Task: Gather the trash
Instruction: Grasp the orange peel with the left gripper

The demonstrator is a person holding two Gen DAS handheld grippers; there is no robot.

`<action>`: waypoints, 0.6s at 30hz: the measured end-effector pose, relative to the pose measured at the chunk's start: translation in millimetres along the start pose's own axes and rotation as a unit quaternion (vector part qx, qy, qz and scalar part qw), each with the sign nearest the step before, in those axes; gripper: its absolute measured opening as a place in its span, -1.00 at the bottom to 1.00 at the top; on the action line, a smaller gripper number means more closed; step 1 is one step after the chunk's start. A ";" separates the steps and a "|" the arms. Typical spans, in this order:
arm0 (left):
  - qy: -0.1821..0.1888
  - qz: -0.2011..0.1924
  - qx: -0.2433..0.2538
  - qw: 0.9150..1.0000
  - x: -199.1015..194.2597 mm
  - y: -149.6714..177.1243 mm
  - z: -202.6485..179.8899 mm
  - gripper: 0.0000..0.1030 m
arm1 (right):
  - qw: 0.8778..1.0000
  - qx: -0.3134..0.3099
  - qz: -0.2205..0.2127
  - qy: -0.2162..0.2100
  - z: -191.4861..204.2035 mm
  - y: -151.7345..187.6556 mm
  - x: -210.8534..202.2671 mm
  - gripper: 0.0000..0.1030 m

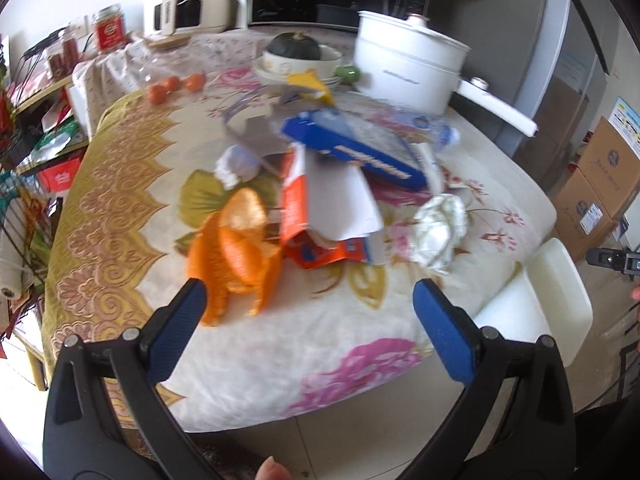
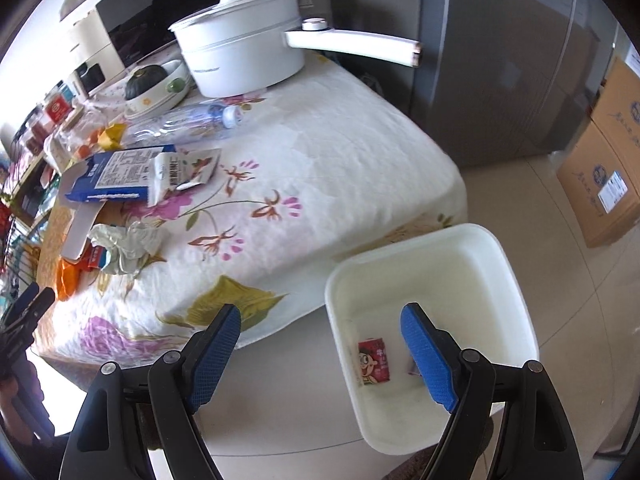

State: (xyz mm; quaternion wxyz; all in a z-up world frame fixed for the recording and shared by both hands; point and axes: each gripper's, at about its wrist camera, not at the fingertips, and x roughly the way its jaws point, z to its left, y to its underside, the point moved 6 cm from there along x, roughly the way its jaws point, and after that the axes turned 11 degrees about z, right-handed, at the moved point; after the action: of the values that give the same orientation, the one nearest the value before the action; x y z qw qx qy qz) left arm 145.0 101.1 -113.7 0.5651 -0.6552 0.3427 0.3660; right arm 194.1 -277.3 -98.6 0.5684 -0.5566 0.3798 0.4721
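Trash lies piled on the floral tablecloth point(image 1: 320, 340): orange peel point(image 1: 240, 248), a torn orange-and-white carton point(image 1: 316, 208), a blue box point(image 1: 360, 140), a crumpled white wrapper point(image 1: 440, 228), a tissue ball point(image 1: 236, 164) and a clear bottle point(image 2: 188, 120). My left gripper point(image 1: 310, 296) hovers open just short of the peel, nothing between its fingers. My right gripper point(image 2: 320, 314) is open and empty above the floor, straddling the near rim of a white bin point(image 2: 440, 264). A small red can point(image 2: 374, 366) lies on the bin's bottom.
A white pot point(image 2: 240, 56) with a long handle juts off the table's far edge. A bowl with a dark squash point(image 1: 294, 46) and small orange fruits point(image 1: 172, 86) sit at the back. A fridge point(image 2: 500, 60) and cardboard boxes point(image 2: 608, 160) stand to the right, cluttered shelves point(image 1: 36, 140) to the left.
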 end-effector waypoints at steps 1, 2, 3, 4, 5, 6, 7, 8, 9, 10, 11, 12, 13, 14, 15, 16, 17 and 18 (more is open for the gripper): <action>-0.003 0.004 -0.007 1.000 4.1 -0.7 7.3 0.98 | 1.000 -0.004 0.002 0.000 6.8 -1.1 3.1 0.63; -0.005 0.007 -0.010 1.000 7.3 -1.2 11.8 0.98 | 1.000 -0.007 0.004 0.000 12.4 -1.7 5.2 0.63; -0.010 0.009 -0.012 1.000 11.0 -1.6 16.3 0.98 | 1.000 -0.011 0.005 -0.001 17.9 -2.5 7.2 0.63; -0.016 0.010 -0.012 1.000 14.9 -3.1 19.6 0.98 | 1.000 -0.015 0.007 -0.001 24.5 -4.2 10.0 0.63; -0.023 0.012 -0.011 1.000 18.5 -4.2 22.0 0.98 | 1.000 -0.017 0.007 -0.002 29.5 -4.9 11.6 0.63; -0.029 0.013 -0.007 0.999 22.0 -4.3 23.8 0.98 | 1.000 -0.020 0.008 -0.003 35.2 -6.4 13.3 0.63; -0.036 0.017 -0.003 0.999 26.7 -5.6 25.7 0.98 | 1.000 -0.024 0.008 -0.004 40.8 -8.0 14.8 0.63; -0.045 0.022 0.003 0.999 32.6 -6.2 27.8 0.98 | 1.000 -0.027 0.009 -0.005 46.0 -9.2 16.2 0.63; -0.050 0.026 0.007 0.998 37.2 -6.0 30.3 0.98 | 0.999 -0.030 0.009 -0.006 51.5 -10.7 17.6 0.63; -0.054 0.032 0.011 0.998 42.5 -6.2 31.9 0.98 | 0.999 -0.033 0.009 -0.007 57.0 -12.0 19.0 0.63; -0.057 0.035 0.014 0.998 46.2 -6.3 32.8 0.98 | 0.999 -0.035 0.009 -0.009 62.6 -13.1 20.6 0.63; -0.061 0.037 0.015 0.997 49.1 -6.5 34.6 0.98 | 0.999 -0.037 0.010 -0.012 67.4 -14.3 21.9 0.63; -0.065 0.039 0.017 0.997 53.0 -6.9 36.9 0.98 | 0.999 -0.038 0.010 -0.015 73.2 -15.7 23.6 0.63; -0.066 0.040 0.017 0.997 55.4 -7.0 38.9 0.98 | 0.999 -0.039 0.011 -0.017 78.0 -16.7 25.1 0.63; -0.065 0.042 0.016 0.997 58.7 -7.3 41.3 0.94 | 0.999 -0.041 0.011 -0.020 83.6 -17.9 26.9 0.63; -0.063 0.045 0.015 0.997 61.9 -7.8 43.6 0.92 | 0.999 -0.042 0.012 -0.023 87.5 -18.4 28.0 0.63; -0.061 0.047 0.013 0.997 63.6 -8.8 45.3 0.86 | 0.999 -0.044 0.012 -0.026 93.0 -19.2 29.8 0.63; -0.057 0.046 0.011 0.997 65.0 -10.3 46.7 0.80 | 0.998 -0.046 0.013 -0.028 97.6 -19.9 31.3 0.63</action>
State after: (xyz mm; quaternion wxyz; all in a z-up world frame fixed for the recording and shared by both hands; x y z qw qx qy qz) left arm 181.8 146.5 -169.3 0.5731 -0.6105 0.3441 0.4248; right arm 212.4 -175.7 -114.2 0.5464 -0.5639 0.3492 0.5114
